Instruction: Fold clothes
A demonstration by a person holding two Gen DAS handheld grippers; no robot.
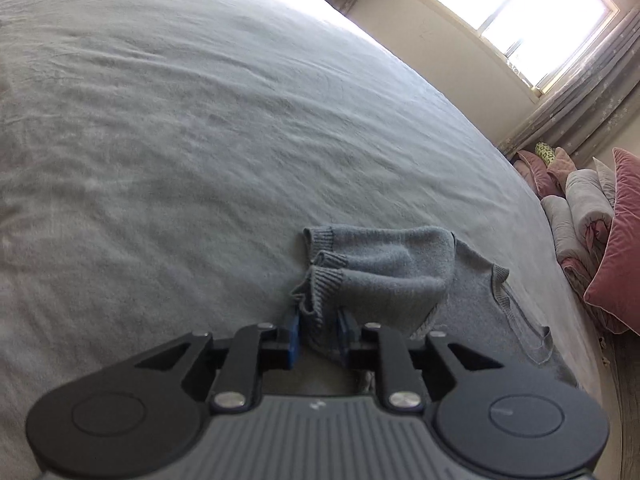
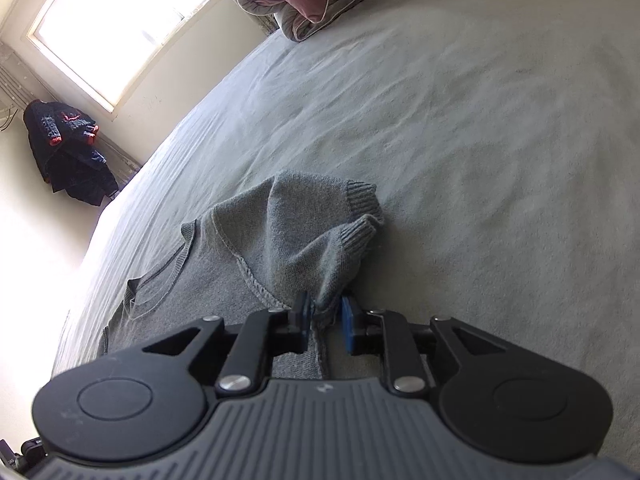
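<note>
A grey knit sweater lies near the edge of the bed, its ribbed cuffs bunched together on top of the body. In the left wrist view my left gripper is shut on a bunch of this fabric just below the cuffs, which fills the narrow gap between the blue pads. In the right wrist view the sweater rises in a tent from the bed to my right gripper, which is shut on a fold below a cuff. The neckline lies flat to the left.
A wide grey bedsheet stretches away from the sweater. Pink pillows and rolled quilts are piled at the head of the bed. A bright window sits in the wall, and dark clothes hang near it.
</note>
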